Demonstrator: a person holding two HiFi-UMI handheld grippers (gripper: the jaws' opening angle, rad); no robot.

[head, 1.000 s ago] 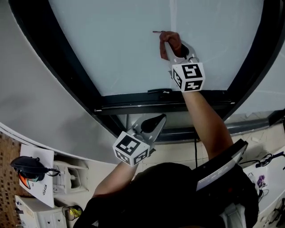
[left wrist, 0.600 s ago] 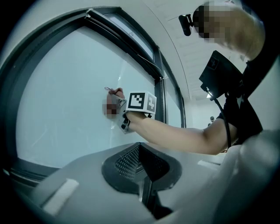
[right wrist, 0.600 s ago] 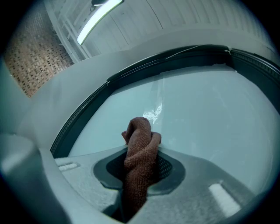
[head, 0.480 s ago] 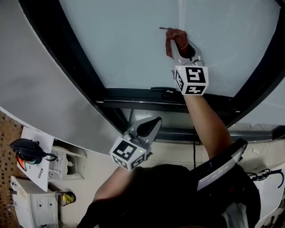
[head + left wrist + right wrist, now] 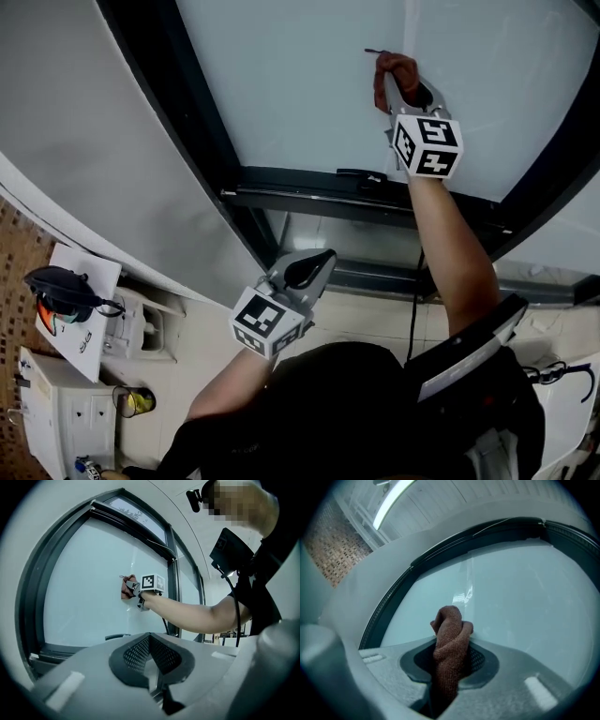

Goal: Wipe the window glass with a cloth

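Note:
The window glass (image 5: 291,84) is a large pale pane in a dark frame (image 5: 202,150). A reddish-brown cloth (image 5: 395,66) is pressed against the glass, with my right gripper (image 5: 398,86) shut on it. In the right gripper view the bunched cloth (image 5: 451,637) stands up between the jaws of that gripper (image 5: 452,660), its tip against the glass (image 5: 520,597). My left gripper (image 5: 315,266) hangs low below the sill, away from the glass, its jaws together and holding nothing. In the left gripper view its pads meet (image 5: 151,654), and the cloth (image 5: 125,588) shows far off on the pane.
A dark handle (image 5: 362,174) sits on the lower frame rail. A grey-white wall (image 5: 84,141) curves to the left of the window. Below left are white boxes and a dark headset (image 5: 58,292). A black cable (image 5: 412,309) hangs beside the right arm.
The head view has swung, so the window now sits further right. The right gripper keeps the cloth on about the same patch of glass. The left gripper stays low.

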